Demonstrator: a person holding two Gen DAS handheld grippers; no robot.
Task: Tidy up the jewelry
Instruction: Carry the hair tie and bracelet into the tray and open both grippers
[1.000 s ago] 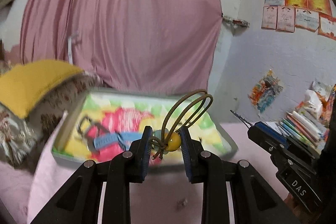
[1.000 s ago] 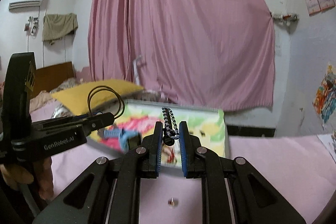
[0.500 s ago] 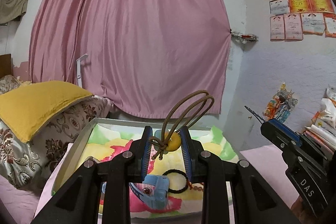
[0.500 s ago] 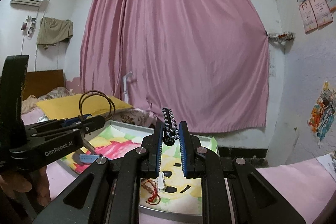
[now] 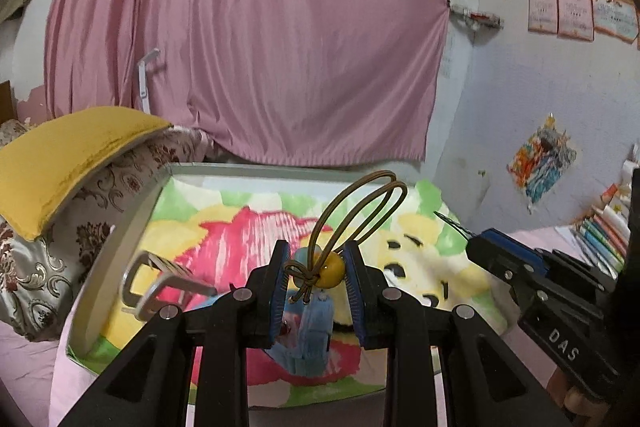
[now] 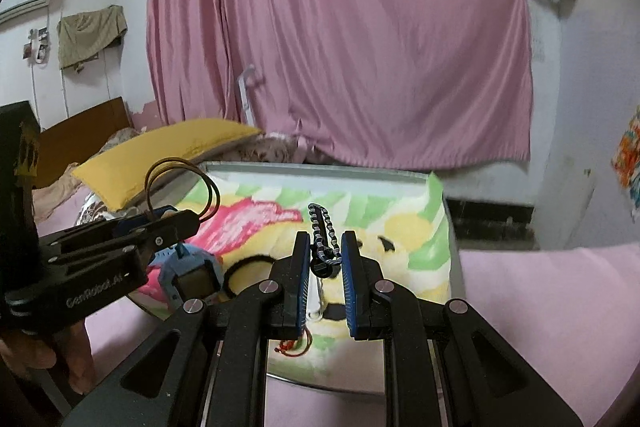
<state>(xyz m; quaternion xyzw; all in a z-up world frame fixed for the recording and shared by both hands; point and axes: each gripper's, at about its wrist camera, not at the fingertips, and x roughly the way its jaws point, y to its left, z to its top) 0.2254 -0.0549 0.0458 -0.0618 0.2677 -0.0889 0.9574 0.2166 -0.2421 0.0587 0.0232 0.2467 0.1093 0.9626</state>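
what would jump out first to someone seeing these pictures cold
The big pink curtain fills the back wall. Below it lies a tray lined with a bright cartoon-print cloth. In front, the left gripper is shut on a brown hair tie with a yellow bead, and the right gripper is shut on a black-and-white striped hair tie, both held over the tray.

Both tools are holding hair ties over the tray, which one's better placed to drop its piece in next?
Probably left: the left tool holds the brown beaded tie over the tray's middle, while the right tool with its black-and-white tie sits nearer the tray's near edge.
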